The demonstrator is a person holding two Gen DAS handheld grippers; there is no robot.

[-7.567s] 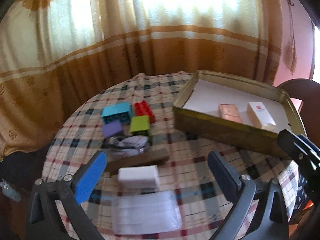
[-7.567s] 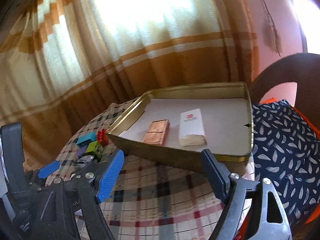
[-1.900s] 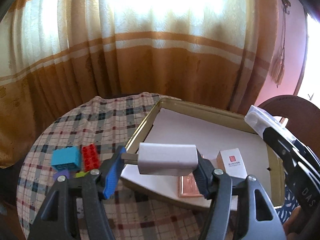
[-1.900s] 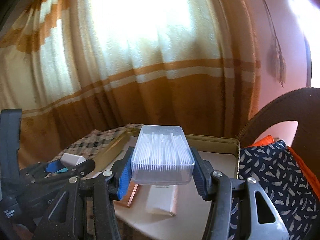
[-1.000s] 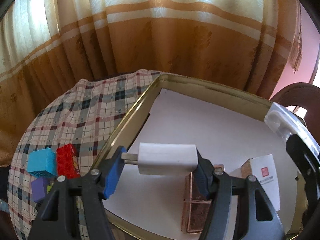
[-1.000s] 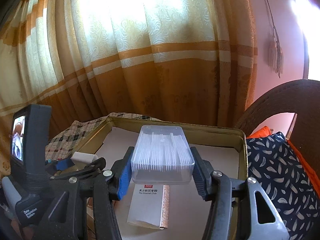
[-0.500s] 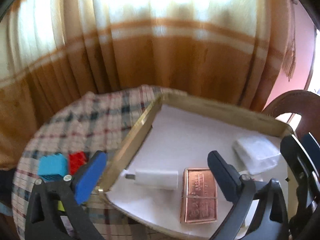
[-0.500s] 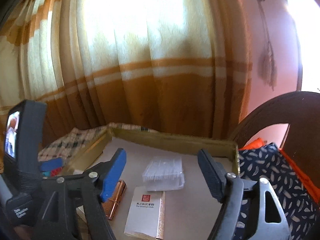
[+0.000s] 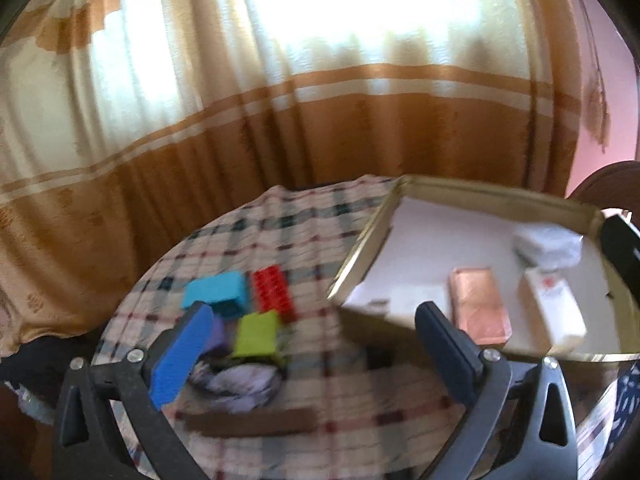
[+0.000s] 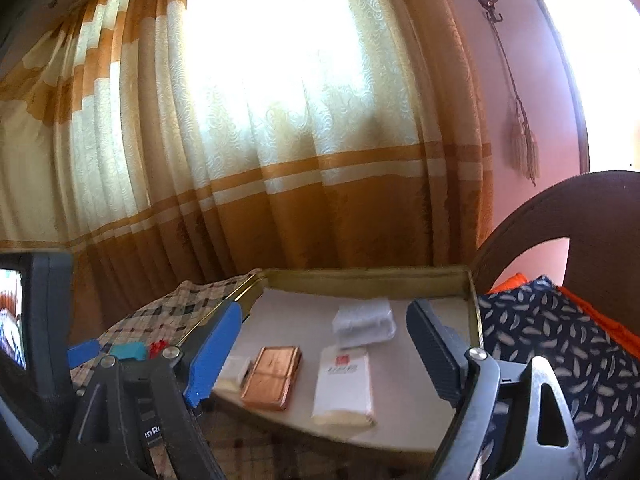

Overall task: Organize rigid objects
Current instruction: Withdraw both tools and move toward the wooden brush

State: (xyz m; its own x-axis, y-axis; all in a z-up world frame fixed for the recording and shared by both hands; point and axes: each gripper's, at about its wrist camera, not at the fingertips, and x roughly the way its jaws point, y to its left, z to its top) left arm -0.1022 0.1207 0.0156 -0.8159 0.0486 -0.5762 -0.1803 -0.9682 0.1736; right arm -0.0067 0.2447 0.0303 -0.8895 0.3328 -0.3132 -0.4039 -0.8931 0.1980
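Observation:
The gold tin tray sits on the plaid table. In it lie a white charger, a copper box, a white box with a red mark and a clear plastic case. My left gripper is open and empty over the table left of the tray. My right gripper is open and empty above the tray's near side. On the cloth lie blue, red, green and purple bricks.
A bundled cable and a dark brown bar lie on the plaid cloth near the front. An orange-and-cream curtain hangs behind the table. A wooden chair with a patterned cushion stands to the right.
Both grippers opened and let go: the white charger and the clear case now lie in the tray. Both grippers then drew back, the left one swinging left over the bricks.

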